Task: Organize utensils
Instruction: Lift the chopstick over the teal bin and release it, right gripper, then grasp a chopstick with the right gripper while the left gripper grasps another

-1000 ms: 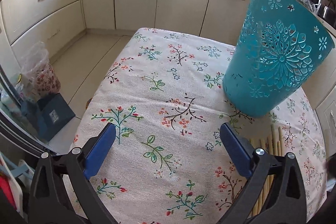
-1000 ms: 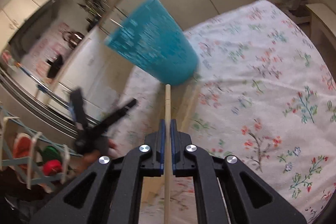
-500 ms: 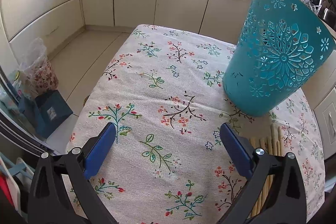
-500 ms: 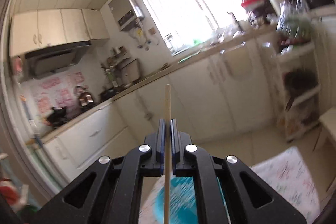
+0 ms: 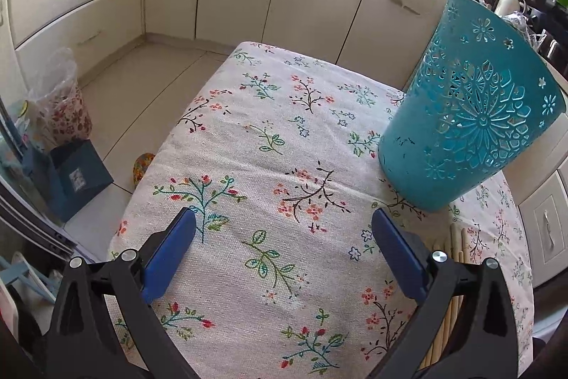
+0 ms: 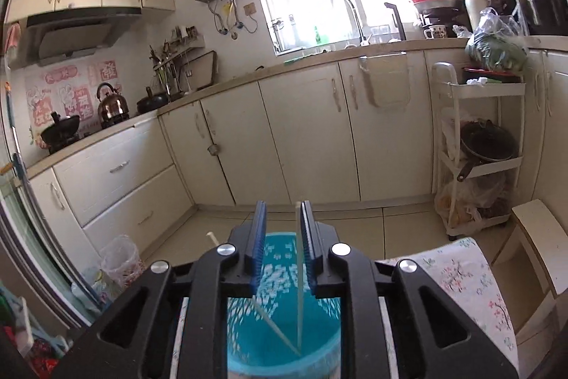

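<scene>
While my right gripper (image 6: 283, 247) hangs over the teal basket (image 6: 280, 336), its jaws have just been opening — the chopstick (image 6: 299, 293) between them looks loose, its lower end down in the basket beside another one (image 6: 273, 325) leaning there. My left gripper (image 5: 284, 254) is spread wide over the floral tablecloth (image 5: 269, 137), gripping nothing. More chopsticks (image 5: 456, 244) lie on the cloth just beside its right finger, near the basket's foot.

These sticks should be light, stiff and smooth — I judge them prone to rolling or swivelling in a pinch, so I'd take one near its middle, square across the pads. The basket is thin perforated plastic and may tip easily.

Pink posters (image 6: 71, 91) with large characters hang behind the stove; I cannot read them, and I see no brand.
</scene>
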`<state>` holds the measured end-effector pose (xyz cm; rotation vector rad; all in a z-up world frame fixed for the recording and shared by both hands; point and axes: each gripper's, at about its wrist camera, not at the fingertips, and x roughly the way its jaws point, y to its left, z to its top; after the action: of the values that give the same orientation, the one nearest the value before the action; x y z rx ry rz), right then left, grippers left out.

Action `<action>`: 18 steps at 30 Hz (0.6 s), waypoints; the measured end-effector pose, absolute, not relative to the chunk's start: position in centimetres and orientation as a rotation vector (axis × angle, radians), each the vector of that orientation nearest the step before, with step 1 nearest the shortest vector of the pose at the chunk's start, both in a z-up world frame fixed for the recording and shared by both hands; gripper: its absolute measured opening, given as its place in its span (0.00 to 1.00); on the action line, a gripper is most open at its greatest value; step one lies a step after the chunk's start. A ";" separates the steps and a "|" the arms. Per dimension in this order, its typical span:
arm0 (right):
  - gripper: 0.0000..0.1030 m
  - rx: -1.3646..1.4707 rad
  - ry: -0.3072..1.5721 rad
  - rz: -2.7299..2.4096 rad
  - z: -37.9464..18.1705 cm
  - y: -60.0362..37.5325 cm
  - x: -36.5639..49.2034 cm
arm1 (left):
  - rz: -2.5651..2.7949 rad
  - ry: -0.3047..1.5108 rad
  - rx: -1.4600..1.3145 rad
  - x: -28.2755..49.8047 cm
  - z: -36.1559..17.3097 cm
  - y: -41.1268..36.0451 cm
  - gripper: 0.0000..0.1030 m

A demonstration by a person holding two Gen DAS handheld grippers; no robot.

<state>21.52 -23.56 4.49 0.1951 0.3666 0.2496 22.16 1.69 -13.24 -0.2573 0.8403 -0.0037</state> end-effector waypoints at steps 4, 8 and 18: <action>0.26 0.268 0.431 0.206 2.5 -26.2 16.1 | 0.003 0.839 -0.259 22.2 -13.3 1.8 0.93; 0.22 0.279 0.722 0.140 -5.0 -27.1 13.4 | 0.008 0.842 -0.246 22.2 -13.3 1.6 0.93; 0.18 0.252 0.906 0.108 -10.9 -25.1 16.9 | 0.013 0.845 -0.256 22.2 -13.4 1.8 0.93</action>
<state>16.93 -25.07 -10.88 0.2518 0.9063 0.1077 22.22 1.78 -13.36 -0.2557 0.8447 0.0133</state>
